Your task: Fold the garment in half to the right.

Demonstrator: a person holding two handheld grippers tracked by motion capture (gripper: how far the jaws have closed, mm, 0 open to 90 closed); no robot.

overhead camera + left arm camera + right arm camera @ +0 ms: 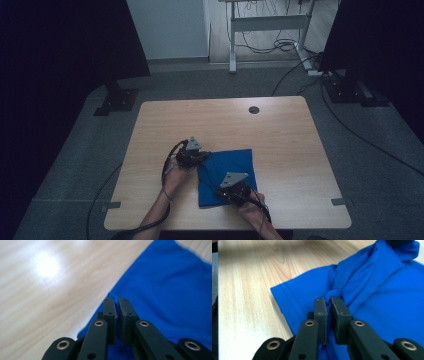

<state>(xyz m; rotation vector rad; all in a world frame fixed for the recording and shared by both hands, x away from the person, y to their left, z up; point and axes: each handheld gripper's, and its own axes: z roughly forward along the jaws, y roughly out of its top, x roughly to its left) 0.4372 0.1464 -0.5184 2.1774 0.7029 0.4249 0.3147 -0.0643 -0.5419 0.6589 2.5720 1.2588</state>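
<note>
Wooden table [280,135] in a dim room | blue cloth [235,167] lay near its front edge | left gripper [117,301] pinched tight on cloth's left edge | right gripper [329,301] clamped a bunched fold | person's hands both low

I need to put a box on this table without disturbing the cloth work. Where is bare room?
The far half of the table is bare wood, apart from the small round hole near its far edge. The strip right of the blue cloth is free too. The near middle is crowded: left tongs and right tongs both pinch the cloth.
</note>
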